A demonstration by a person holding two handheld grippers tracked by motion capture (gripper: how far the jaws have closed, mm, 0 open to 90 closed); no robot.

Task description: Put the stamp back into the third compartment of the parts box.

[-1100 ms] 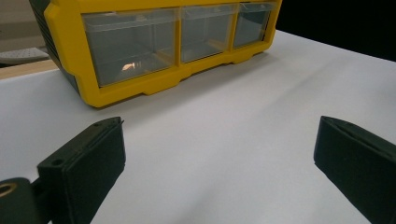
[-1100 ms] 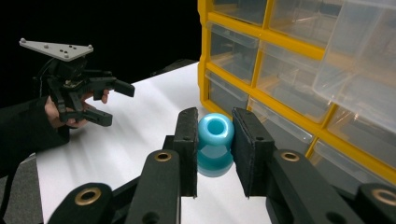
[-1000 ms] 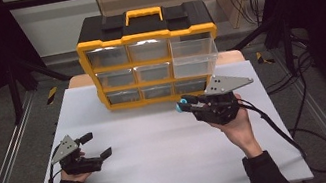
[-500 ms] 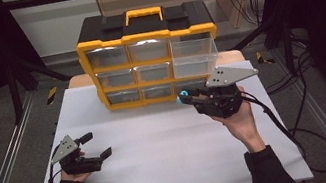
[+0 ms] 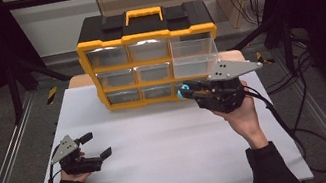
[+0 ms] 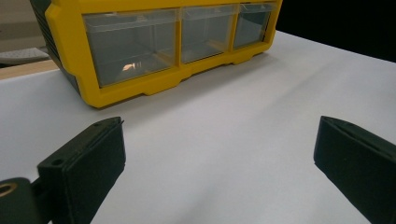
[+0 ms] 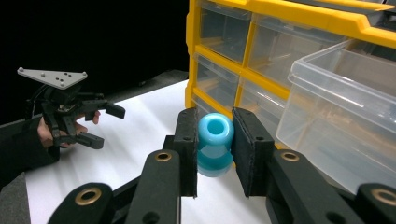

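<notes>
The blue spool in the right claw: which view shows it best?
The right gripper view: the blue spool sits close up, clamped between the right claw's two black jaws, its hollow top plain. The high view gives a small blue spot at that claw's tip, beside the yellow drawer organizer.

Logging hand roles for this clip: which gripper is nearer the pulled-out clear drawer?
Right. The right gripper, shut on a blue spool, sits just below the open drawer; the left gripper rests open far across the table.

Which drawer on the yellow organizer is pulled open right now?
The large clear drawer in the organizer's right column, beside the top two rows. It juts toward the table edge, just above the right tongs holding a blue spool; the others sit flush.
</notes>
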